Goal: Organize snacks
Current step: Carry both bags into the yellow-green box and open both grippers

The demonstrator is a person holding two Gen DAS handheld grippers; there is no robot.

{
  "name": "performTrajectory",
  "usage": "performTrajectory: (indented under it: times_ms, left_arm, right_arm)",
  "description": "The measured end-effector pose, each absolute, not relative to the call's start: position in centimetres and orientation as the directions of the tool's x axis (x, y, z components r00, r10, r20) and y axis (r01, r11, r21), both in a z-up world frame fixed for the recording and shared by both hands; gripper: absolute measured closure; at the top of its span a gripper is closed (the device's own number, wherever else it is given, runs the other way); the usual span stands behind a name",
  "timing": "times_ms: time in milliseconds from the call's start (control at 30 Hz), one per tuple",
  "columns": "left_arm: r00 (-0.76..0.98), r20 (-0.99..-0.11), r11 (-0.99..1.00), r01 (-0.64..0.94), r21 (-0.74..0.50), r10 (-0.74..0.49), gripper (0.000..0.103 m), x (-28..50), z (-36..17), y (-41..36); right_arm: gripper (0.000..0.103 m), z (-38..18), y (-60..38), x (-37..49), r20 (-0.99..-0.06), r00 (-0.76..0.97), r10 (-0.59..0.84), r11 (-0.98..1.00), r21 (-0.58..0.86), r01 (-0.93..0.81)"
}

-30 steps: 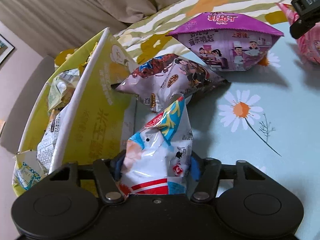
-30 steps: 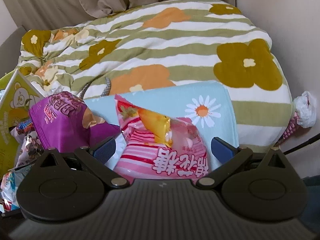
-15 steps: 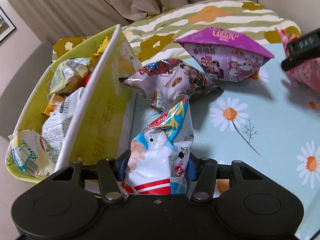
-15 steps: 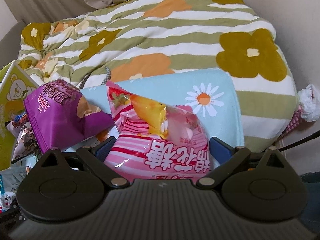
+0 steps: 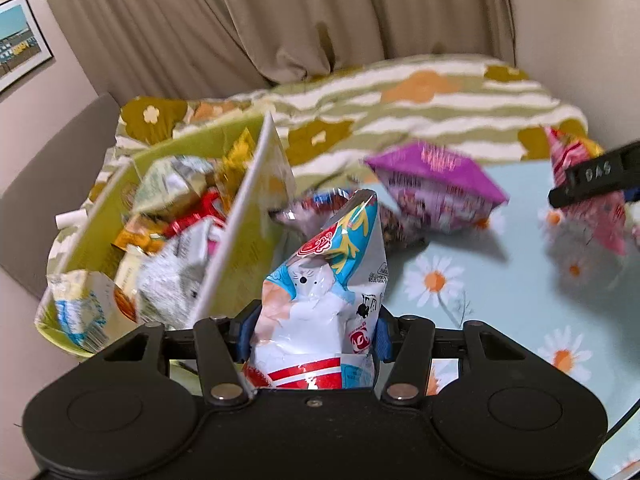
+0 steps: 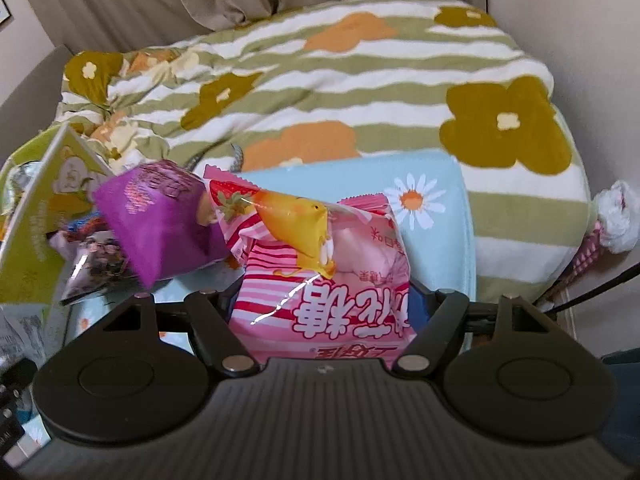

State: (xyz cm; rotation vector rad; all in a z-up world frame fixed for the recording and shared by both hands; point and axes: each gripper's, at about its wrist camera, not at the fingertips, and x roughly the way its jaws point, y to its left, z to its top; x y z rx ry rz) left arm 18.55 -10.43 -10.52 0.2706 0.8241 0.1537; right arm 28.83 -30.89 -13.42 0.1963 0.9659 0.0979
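- Bedding fills both views: a pale blue daisy-print cloth [image 5: 500, 280] is the working surface, and a green-and-white striped flower blanket [image 6: 360, 60] is bunched behind it.
- Beige curtains [image 5: 280, 20] hang at the back; a framed picture [image 5: 20, 40] is on the left wall.
- Left gripper [image 5: 312, 330] has its jaws closed on a white-and-blue snack bag [image 5: 324, 280], held upright just beside the wall of the yellow-green cardboard box [image 5: 240, 248].
- That box sits at the cloth's left edge and is crowded with small snack packets [image 5: 172, 220].
- Right gripper [image 6: 324, 308] has its jaws closed on a pink striped marshmallow bag [image 6: 320, 280], held above the blue cloth.
- Purple snack bag [image 6: 160, 220] lies on the cloth between the two held bags, with a silvery printed bag [image 6: 96, 256] next to it, nearer the box.
- White-topped cone-shaped object [image 6: 612, 220] stands at the far right by the wall.
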Motion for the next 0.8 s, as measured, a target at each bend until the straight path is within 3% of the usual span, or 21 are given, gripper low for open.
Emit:
performTrajectory:
  times_ms: [567,800]
  left_arm:
    - [0.804,-0.516,0.945,-0.169,0.280,0.297,0.045,16.3,0.0,-1.0]
    - [0.809,-0.495,0.938,-0.187,0.293,0.316,0.044,18.4,2.0,6.3]
  right_arm:
    - [0.014,-1.9,-19.1,25.7,-0.634,0.670,0.386,0.920,0.311,-0.237]
    - [0.014,0.7,-11.2,26.8,-0.598,0.681,0.422,0.904,0.330,-0.271]
